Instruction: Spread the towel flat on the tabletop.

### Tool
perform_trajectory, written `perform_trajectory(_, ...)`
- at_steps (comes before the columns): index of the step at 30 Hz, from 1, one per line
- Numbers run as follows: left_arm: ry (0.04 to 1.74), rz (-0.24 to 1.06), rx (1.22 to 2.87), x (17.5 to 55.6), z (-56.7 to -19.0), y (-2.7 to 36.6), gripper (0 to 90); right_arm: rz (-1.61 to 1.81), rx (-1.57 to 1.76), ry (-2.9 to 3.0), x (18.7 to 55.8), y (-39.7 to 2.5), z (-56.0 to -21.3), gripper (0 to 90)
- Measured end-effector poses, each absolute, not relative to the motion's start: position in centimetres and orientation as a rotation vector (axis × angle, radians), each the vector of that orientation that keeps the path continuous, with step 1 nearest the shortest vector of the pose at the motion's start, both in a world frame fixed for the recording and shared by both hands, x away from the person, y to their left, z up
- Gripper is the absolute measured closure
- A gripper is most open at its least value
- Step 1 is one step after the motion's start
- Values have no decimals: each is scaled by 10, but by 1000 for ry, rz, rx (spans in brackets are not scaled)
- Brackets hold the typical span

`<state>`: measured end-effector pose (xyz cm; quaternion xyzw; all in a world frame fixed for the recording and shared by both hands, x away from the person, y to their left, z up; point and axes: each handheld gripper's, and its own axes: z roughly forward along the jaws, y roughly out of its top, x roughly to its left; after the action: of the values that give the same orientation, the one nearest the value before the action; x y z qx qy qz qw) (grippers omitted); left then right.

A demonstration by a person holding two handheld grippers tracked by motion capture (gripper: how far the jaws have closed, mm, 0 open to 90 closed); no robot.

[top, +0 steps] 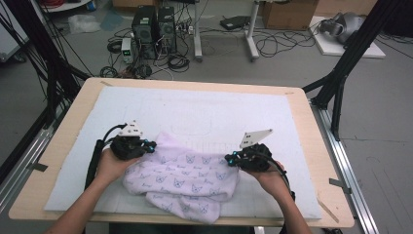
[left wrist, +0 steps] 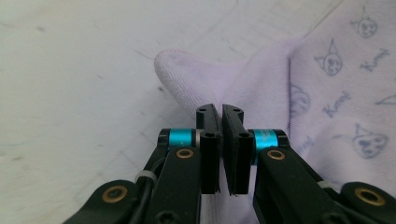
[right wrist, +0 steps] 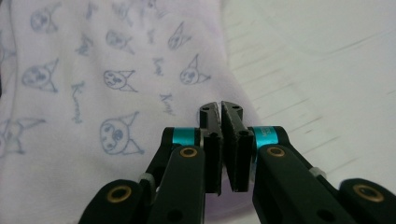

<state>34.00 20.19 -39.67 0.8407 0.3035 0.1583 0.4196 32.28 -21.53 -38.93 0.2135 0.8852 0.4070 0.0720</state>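
A lilac towel [top: 185, 178] printed with small cat faces lies crumpled on the white mat [top: 204, 109] near the front of the table. My left gripper [top: 150, 146] is at the towel's left end. In the left gripper view the gripper [left wrist: 220, 112] is shut on a raised fold of the towel [left wrist: 327, 93]. My right gripper [top: 229, 160] is at the towel's right end. In the right gripper view it [right wrist: 221, 109] is shut on the edge of the towel [right wrist: 93, 93]. A hand holds each gripper.
The mat covers most of the wooden table [top: 306, 122], and its far half lies bare. Black frame posts [top: 341, 73] stand at the table's right and left sides. Computer towers [top: 153, 29] and cables sit on the floor beyond the far edge.
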Motion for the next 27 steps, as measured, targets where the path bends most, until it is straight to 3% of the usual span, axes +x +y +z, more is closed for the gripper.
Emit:
perform_trajectory(6,813,507,1986,325,-370,225,854,1225,609,2537,333,-218,-356,872)
perform_trajectory(11,842,437,2052,321,-389,231,842,1181,640,2566,347,-218,-366,865)
perform_trajectory(13,869,407,2064,323,-402,232,762,1190,682,2719,353,-216,-388,791)
perform_trajectory(15,890,378,2049,327,-409,234,620,1132,694,2809,353,-214,-404,740)
perform_trajectory(19,858,330,2068,339,-412,229,502,1236,724,2706,353,-221,-400,646)
perform_trajectory(23,821,292,2100,347,-416,219,455,1207,742,2667,359,-223,-402,495)
perform_trajectory(25,837,267,2145,351,-424,214,454,1152,784,2713,364,-222,-411,474)
perform_trajectory(27,844,247,2200,354,-430,211,508,1118,800,2729,367,-219,-421,474)
